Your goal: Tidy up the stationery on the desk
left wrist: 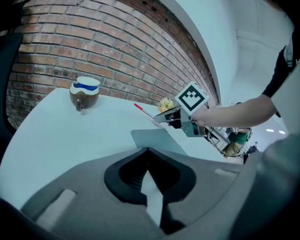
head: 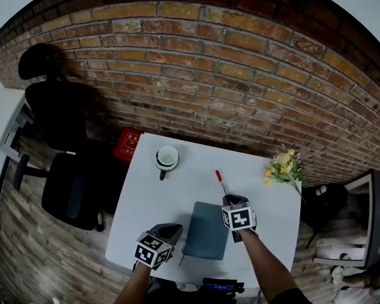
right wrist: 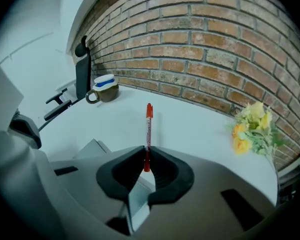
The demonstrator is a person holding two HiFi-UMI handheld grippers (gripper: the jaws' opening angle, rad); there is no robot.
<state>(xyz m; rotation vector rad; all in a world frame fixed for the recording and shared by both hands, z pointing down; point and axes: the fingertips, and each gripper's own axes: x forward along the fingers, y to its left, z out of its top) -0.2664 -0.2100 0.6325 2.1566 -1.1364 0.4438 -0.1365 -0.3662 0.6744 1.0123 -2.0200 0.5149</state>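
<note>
A red pen (head: 220, 180) lies on the white desk (head: 177, 195), pointing toward the brick wall. My right gripper (head: 229, 199) is shut on its near end; in the right gripper view the pen (right wrist: 148, 129) sticks straight out from between the closed jaws (right wrist: 146, 166). A teal notebook (head: 206, 230) lies flat near the front edge, between both grippers. My left gripper (head: 170, 229) hovers just left of the notebook, shut with nothing in it (left wrist: 149, 176). The left gripper view shows the right gripper (left wrist: 165, 116) at the pen (left wrist: 142, 110).
A mug with a white lid (head: 166, 159) stands at the desk's back left. Yellow flowers (head: 282, 166) sit at the right edge. A black office chair (head: 69, 182) and a red box (head: 128, 144) are left of the desk, below the brick wall.
</note>
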